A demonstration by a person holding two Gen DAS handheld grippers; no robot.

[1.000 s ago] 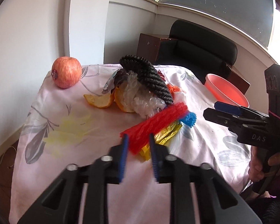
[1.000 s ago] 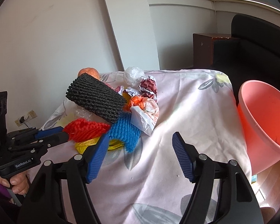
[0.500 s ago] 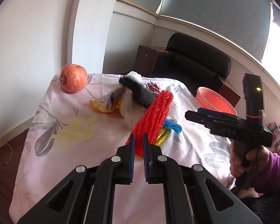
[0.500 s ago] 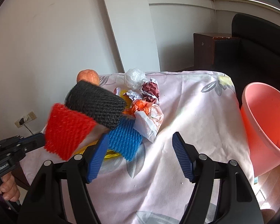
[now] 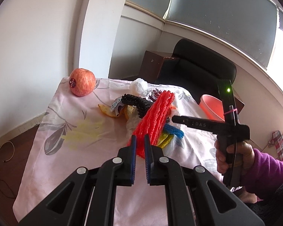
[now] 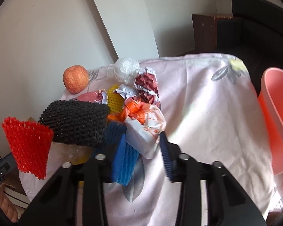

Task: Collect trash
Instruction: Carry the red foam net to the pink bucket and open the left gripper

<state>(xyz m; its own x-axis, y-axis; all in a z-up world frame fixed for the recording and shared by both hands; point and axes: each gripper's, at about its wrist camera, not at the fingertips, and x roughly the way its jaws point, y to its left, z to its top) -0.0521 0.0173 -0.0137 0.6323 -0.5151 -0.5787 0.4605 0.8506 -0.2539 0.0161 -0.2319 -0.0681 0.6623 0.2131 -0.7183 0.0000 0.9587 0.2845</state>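
My left gripper is shut on the lower end of a red foam net, which hangs lifted off the trash pile and also shows at the left of the right wrist view. My right gripper is low at the pile's near edge, its jaws closing. A crumpled white and orange plastic bag lies between them, with a blue foam net by the left pad. A black foam net lies on the pile behind. The pink bin stands off the table's right edge.
An apple sits at the far corner of the flowered tablecloth. Orange peel, a white plastic ball and crumpled wrappers lie in the pile. A black chair stands behind. A person's hand holds the right gripper.
My left gripper shut on the red net and lifted it off the pile. My right gripper moved down to the pile and its jaws narrowed around the white bag.
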